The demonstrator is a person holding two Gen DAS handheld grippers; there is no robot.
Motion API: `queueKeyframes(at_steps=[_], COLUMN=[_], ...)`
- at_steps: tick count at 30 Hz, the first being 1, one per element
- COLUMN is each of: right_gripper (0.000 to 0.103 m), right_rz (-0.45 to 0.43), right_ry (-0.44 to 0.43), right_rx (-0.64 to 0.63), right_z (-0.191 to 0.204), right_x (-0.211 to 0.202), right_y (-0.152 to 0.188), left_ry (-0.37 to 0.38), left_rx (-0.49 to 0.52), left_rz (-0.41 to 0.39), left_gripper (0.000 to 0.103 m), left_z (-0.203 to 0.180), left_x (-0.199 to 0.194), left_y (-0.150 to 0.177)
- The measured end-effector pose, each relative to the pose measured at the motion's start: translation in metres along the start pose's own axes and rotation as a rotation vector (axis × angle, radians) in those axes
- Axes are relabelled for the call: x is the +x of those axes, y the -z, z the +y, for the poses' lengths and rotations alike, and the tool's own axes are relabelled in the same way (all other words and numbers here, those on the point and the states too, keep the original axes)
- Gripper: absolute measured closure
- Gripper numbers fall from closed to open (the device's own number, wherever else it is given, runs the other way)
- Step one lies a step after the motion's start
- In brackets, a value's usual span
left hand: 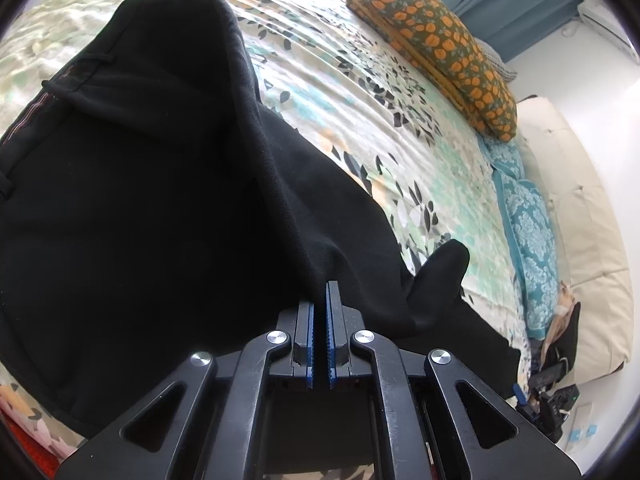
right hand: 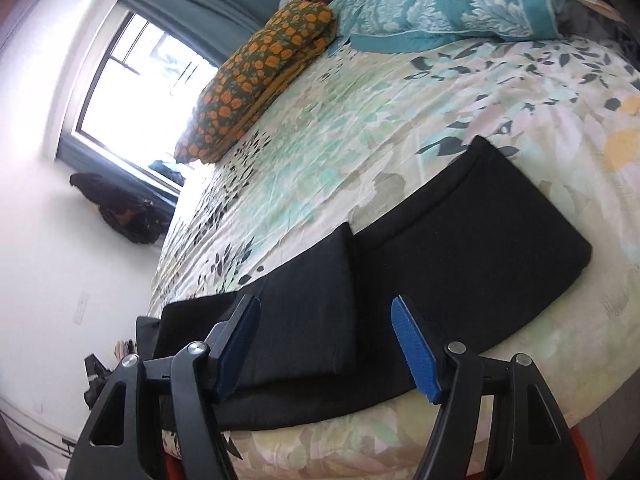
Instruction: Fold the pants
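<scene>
Partly folded, by our judgement: the black pants (right hand: 460, 264) lay on the flowered bed cover (right hand: 340, 128) with one end doubled over, left gripper (left hand: 321, 308) pinching a lifted fold, right gripper (right hand: 326, 340) spread wide above them, holding nothing.

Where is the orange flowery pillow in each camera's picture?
Left wrist view: the orange flowery pillow lies at the upper right, at the far edge of the bed, beyond the black pants.
Right wrist view: it sits at the upper left of middle, in front of the window.
Shared landmark: the teal patterned pillow lies right next to it in both.
</scene>
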State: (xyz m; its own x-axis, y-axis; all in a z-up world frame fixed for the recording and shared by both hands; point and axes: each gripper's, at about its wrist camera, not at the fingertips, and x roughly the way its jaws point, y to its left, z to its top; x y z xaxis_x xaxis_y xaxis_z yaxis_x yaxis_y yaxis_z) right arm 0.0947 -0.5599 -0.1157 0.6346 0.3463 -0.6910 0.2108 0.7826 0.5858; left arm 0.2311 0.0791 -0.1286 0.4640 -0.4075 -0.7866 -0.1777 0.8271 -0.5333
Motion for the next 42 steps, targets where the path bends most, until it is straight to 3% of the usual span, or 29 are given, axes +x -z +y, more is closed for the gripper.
queueKeyframes(at_steps=[3,5,26,33,42], right_gripper=[0.034,0.034,0.034,0.035,0.035], right_rz=[0.088,0.105,0.07,0.035,0.099], right_ry=[0.125,0.148,0.05,-0.037,0.063], right_rx=[-0.053,-0.027,0.094,0.221,0.052], right_z=[0.015,0.012,-0.012,-0.033,-0.002], right_x=[0.033,0.045,0.037,0.025,0.041], right_y=[0.012,0.016,0.01,0.01,0.012], left_ry=[-0.003,-0.002,-0.013,-0.01,-0.016], left_rx=[-0.009,-0.003,-0.008,-0.011,-0.017], left_rz=[0.004,0.004,0.008,0.009,0.013], left_gripper=[0.1,0.1,0.1,0.1,0.1], left_z=[0.0,-0.001,-0.001,-0.001,-0.001], left_x=[0.001,0.0,0.002,0.002,0.004], left_y=[0.001,0.001,0.001,0.002,0.003])
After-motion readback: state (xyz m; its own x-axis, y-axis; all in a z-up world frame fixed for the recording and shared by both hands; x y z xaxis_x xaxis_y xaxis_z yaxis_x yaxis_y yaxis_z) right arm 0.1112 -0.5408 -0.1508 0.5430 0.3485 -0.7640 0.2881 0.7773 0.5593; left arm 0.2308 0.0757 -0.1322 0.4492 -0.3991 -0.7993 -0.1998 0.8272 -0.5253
